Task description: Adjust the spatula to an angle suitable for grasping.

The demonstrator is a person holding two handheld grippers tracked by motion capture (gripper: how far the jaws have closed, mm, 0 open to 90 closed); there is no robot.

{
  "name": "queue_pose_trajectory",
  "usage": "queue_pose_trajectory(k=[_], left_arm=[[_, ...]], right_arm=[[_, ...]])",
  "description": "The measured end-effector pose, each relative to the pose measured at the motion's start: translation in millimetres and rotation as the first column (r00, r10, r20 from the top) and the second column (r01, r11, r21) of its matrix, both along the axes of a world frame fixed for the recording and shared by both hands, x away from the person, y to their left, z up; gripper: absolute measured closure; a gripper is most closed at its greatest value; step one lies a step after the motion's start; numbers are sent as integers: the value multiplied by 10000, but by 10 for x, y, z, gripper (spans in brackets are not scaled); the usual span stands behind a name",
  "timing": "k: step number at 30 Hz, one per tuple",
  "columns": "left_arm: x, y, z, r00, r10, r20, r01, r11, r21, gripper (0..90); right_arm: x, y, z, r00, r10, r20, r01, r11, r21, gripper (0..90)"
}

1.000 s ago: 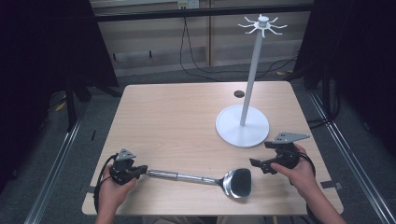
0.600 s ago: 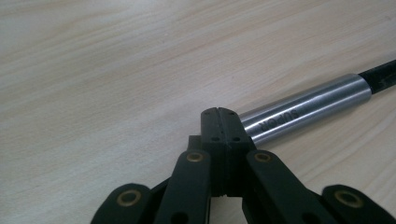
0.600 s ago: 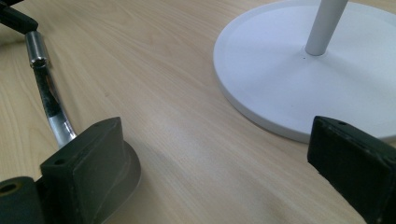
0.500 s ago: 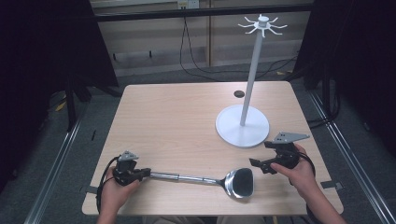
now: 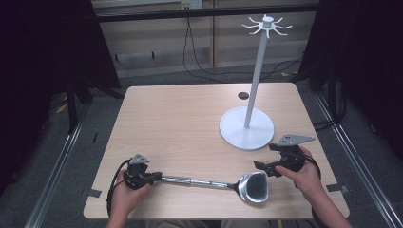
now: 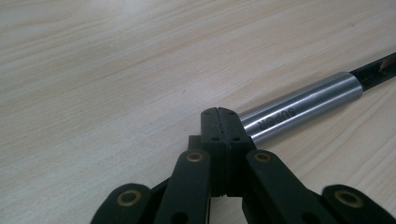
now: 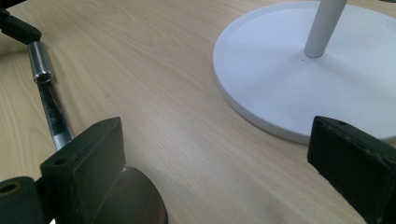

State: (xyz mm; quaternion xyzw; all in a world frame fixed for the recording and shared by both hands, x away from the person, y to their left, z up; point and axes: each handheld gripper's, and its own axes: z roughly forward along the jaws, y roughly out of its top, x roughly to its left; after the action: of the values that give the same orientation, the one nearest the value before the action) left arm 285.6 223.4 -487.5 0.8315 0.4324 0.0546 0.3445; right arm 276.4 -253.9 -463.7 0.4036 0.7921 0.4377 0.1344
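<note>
Left claw [image 5: 153,177] sat pinched together at the end of the ladle's [image 5: 209,182] metal handle, though whether it actually gripped the handle could not be told. Right claw [image 5: 260,166] stood wide apart just beside the ladle's bowl, which lay on the desk [image 5: 180,123] near the white stand [image 5: 247,129].

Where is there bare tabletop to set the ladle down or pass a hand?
Free: the table from its far-left corner to the white stand's base. Crowded: the near edge, where the ladle spans between the left gripper and right gripper.
</note>
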Motion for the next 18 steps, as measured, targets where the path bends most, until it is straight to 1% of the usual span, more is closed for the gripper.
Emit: queue_pose_trajectory(k=[1,2,4,6,7,8,10,13,14,16,17,18], left_arm=[[2,-11,1,10000,-64,-30,64,10000,-8,900],[2,-28,-3,10000,-16,-23,16,10000,-92,900],[8,-52,-3,10000,-61,-50,60,9999,-91,900],[14,-84,-8,10000,-92,-12,92,9998,-151,900],[20,-95,-1,9998,-203,-57,203,9998,-62,900],[21,-117,-5,9999,-161,-6,161,9998,-96,900],[29,-160,-7,9997,-242,11,242,9996,-111,900],[49,-213,-3,9987,-507,-15,507,9987,-59,900],[53,-239,-10,9988,-498,13,498,9987,-142,900],[68,-272,-5,9979,-648,-59,648,9978,-107,900],[70,-297,-12,9983,-589,-29,588,9980,-227,900],[79,-308,-8,9975,-712,-45,711,9974,-148,900]], right_arm=[[-1,-2,1,10000,-3,5,3,10000,-6,36],[-3,-5,1,10000,-20,3,20,10000,-9,36],[-7,-9,1,10000,-32,-17,32,10000,-17,36],[-12,-16,-1,10000,-54,-17,54,10000,-33,36],[-15,-19,-2,10000,-56,-5,56,10000,-31,36],[-19,-23,-1,10000,-66,-6,66,10000,-39,36],[-28,-30,-1,9999,-98,-23,98,9999,-24,36],[-41,-44,-1,9999,-157,-39,157,9999,-33,36],[-44,-50,-2,9999,-144,-27,144,9999,-28,36],[-51,-62,-1,9999,-166,-12,166,9999,-29,36],[-56,-65,1,9997,-230,-12,230,9997,-22,36],[-59,-72,0,9997,-236,22,236,9997,-27,36]])
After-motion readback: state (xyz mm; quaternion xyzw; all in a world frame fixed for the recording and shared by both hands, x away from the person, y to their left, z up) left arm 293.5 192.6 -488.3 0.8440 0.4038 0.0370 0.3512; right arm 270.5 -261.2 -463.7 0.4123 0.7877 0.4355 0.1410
